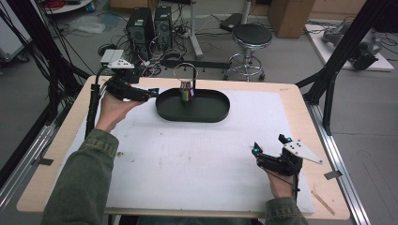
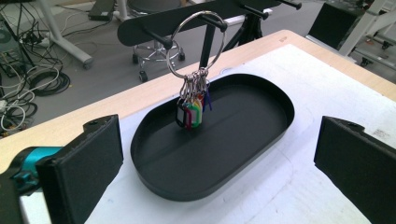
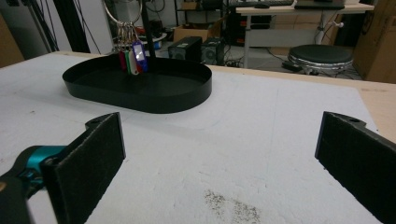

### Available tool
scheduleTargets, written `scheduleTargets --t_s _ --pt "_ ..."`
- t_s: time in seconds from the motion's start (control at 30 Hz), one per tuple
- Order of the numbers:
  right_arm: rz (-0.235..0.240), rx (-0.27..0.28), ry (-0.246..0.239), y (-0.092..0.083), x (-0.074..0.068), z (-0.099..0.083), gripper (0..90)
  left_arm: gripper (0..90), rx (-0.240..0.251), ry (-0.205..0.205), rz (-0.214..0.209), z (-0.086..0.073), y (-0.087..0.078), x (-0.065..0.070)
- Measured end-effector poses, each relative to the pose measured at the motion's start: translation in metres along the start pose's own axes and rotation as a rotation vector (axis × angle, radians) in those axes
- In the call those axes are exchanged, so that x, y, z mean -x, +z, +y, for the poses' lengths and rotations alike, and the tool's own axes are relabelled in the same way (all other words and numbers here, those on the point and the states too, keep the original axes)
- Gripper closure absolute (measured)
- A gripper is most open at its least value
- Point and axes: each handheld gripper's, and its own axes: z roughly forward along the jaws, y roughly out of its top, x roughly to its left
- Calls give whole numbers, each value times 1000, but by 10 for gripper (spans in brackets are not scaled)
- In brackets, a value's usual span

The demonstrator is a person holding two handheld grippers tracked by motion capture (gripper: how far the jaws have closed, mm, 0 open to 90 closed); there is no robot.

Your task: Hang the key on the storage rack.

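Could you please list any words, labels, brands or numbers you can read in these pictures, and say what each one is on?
None can be read.
Key tags hanging from the ring over the black tray: coloured, and any writing is too small to tell.
Computer towers on the floor: too blurred to show any brand.

Olive-green sleeves (image 1: 82, 183); each black claw (image 1: 271, 151) has teal joints and a grey triangular plate.
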Motion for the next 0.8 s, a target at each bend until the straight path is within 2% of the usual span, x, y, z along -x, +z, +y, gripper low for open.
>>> scheduleTargets --t_s 0.1,0.33,0.8 --pt "1 2 2 0 0 0 5 16 9 17 11 -4 -5 3" --pt "2 1 2 -1 0 0 5 16 -2 43 8 -15 -8 9" --pt "2 1 4 -1 0 0 5 17 42 23 48 -39 -31 4"
